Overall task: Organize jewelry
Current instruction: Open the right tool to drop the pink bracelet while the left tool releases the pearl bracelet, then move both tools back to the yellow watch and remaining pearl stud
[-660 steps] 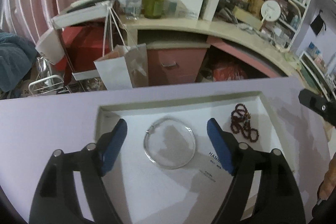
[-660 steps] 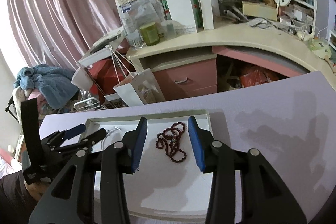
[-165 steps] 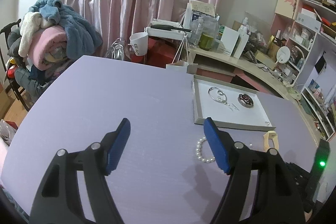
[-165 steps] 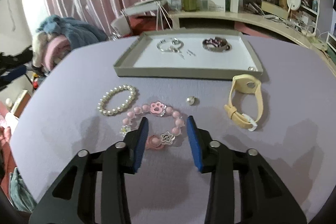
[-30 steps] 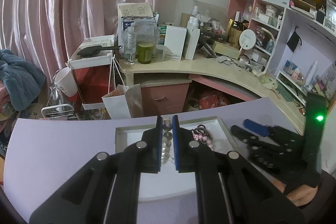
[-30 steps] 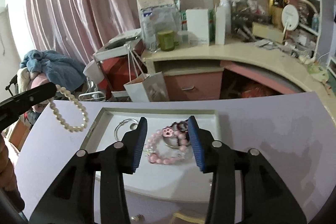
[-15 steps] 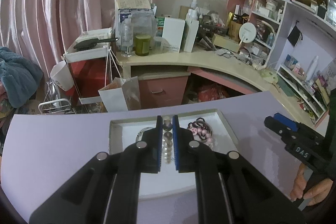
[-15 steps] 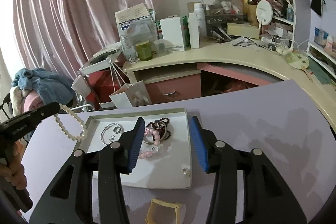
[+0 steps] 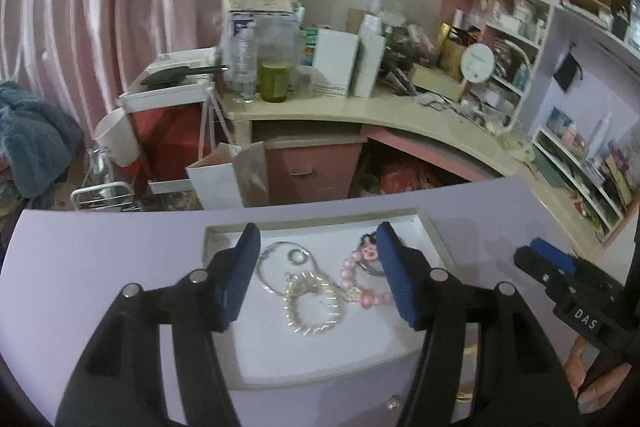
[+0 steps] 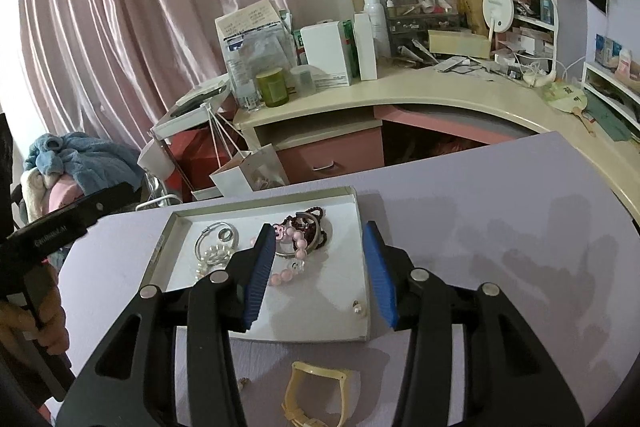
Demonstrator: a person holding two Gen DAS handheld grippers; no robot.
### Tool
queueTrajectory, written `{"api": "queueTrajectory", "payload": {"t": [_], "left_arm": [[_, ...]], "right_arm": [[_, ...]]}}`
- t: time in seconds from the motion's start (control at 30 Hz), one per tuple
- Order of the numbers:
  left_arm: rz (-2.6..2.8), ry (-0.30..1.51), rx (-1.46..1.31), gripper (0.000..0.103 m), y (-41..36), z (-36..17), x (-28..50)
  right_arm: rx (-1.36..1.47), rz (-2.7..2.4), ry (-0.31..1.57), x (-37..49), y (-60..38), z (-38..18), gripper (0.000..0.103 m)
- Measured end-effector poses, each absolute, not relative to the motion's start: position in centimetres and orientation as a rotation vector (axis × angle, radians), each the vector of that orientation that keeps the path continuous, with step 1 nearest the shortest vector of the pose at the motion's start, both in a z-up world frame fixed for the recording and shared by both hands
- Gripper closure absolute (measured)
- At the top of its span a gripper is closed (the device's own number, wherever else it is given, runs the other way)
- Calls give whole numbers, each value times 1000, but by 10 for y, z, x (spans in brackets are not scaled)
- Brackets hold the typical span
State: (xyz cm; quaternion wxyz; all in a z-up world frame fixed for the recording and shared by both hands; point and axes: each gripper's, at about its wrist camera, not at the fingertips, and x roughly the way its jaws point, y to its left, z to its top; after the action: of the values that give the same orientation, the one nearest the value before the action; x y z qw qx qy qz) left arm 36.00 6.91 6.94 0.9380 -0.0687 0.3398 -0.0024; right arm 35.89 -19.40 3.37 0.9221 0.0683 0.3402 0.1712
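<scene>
Lavender table (image 10: 500,211) carries a grey tray (image 10: 362,255) near its far edge. Left gripper (image 9: 316,267) jaws have just been opening, nothing clamped; pearl bracelet (image 9: 314,303) lies loose in the tray's left half beside the pink bead bracelet (image 9: 352,277). Right gripper (image 10: 320,267) apart, empty, over the tray's right side.

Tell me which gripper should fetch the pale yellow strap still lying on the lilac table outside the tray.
Right. The pale yellow strap lies just below the open right gripper, in front of the grey tray. The left gripper, jaws just opened, hangs over the pearl bracelet inside.
</scene>
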Motion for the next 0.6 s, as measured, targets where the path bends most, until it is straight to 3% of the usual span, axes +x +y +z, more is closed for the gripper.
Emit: {"api": "queueTrajectory", "payload": {"t": [0.6], "left_arm": [[114, 661, -186, 41, 94, 65, 287]], "right_arm": [[106, 379, 711, 314, -185, 27, 56]]}}
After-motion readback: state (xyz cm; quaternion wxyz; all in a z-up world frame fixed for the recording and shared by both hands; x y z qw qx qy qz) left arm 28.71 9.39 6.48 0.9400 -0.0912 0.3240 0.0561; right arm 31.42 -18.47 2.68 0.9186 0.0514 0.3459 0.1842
